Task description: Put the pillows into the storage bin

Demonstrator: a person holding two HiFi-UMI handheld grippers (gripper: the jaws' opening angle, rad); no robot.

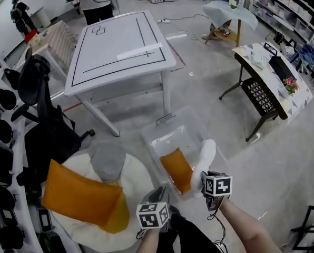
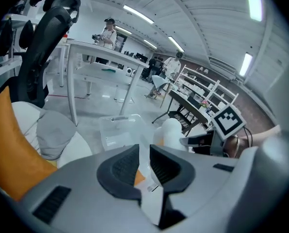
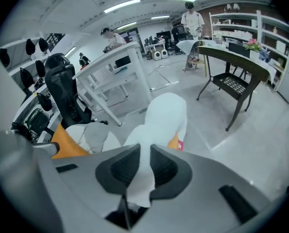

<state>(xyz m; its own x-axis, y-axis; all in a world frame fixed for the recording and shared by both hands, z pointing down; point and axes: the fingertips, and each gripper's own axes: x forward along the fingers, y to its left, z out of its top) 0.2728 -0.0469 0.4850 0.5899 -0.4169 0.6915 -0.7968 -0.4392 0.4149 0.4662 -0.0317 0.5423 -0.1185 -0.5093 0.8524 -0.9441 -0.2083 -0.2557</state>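
Observation:
A clear storage bin (image 1: 170, 133) stands on the floor with an orange pillow (image 1: 176, 170) inside it. A white pillow (image 1: 204, 159) leans over the bin's right wall, and my right gripper (image 1: 214, 194) is shut on its near end; the white fabric (image 3: 161, 118) runs down between the jaws of the right gripper (image 3: 140, 166). My left gripper (image 1: 158, 196) is at the bin's near corner. In the left gripper view a strip of the bin's clear wall (image 2: 118, 127) sits in the narrow gap of the left gripper (image 2: 144, 164). A second orange pillow (image 1: 83, 196) and a grey pillow (image 1: 108, 162) lie on a white round cushion (image 1: 136, 178) at the left.
A white table (image 1: 120, 46) stands behind the bin, with its legs close to the bin's far side. At the left are a black office chair (image 1: 41, 120) and racks of dark gear. A dark side table (image 1: 267, 83) stands at the right. A person (image 1: 96, 1) is far back.

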